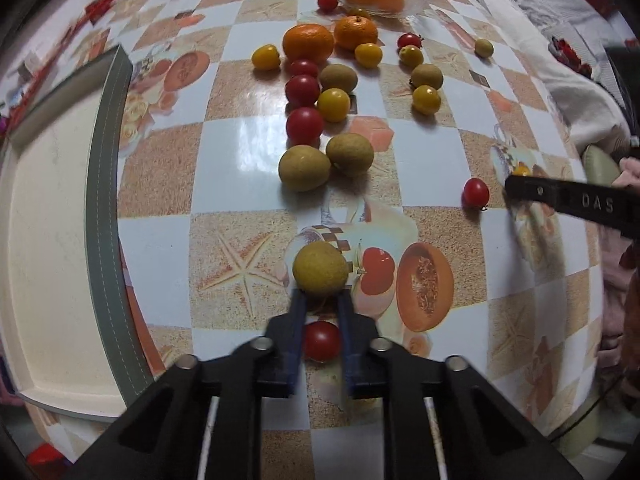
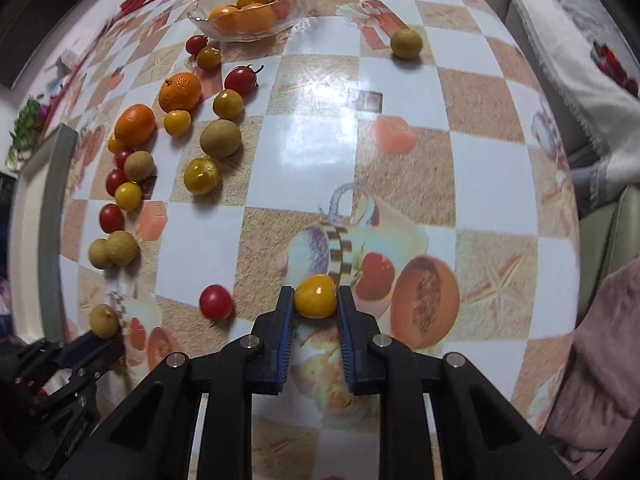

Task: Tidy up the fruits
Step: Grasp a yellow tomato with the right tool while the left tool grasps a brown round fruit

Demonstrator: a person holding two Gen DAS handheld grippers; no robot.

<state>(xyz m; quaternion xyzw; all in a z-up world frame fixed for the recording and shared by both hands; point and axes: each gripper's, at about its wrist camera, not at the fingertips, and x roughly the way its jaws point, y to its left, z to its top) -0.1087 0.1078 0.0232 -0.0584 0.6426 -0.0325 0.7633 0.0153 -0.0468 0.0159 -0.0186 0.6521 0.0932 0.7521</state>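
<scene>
Near the front edge of the checked tablecloth, both tools are at the pick-up step. At the left gripper, the blue fingertips pinch the near side of a brownish-green longan; the hold sits only at its lower edge, so it looks shallow. At the right gripper, the pads are clamped on a yellow cherry tomato, which sits on the cloth's printed cup picture. Neither fruit looks lifted yet.

The next move, as I judge it, is a straight lift of each fruit, then a carry to wherever its kind belongs: the cream tray at the left, or the glass bowl at the far side, which already holds oranges. Which goes where I cannot tell.

A red cherry tomato lies between the left fingers, behind the longan, and could be nudged. Another red tomato lies just beside the right gripper. Beyond, a loose line of longans, red and yellow tomatoes and two mandarins crosses the way to the bowl, so a low carry risks knocking them rolling
</scene>
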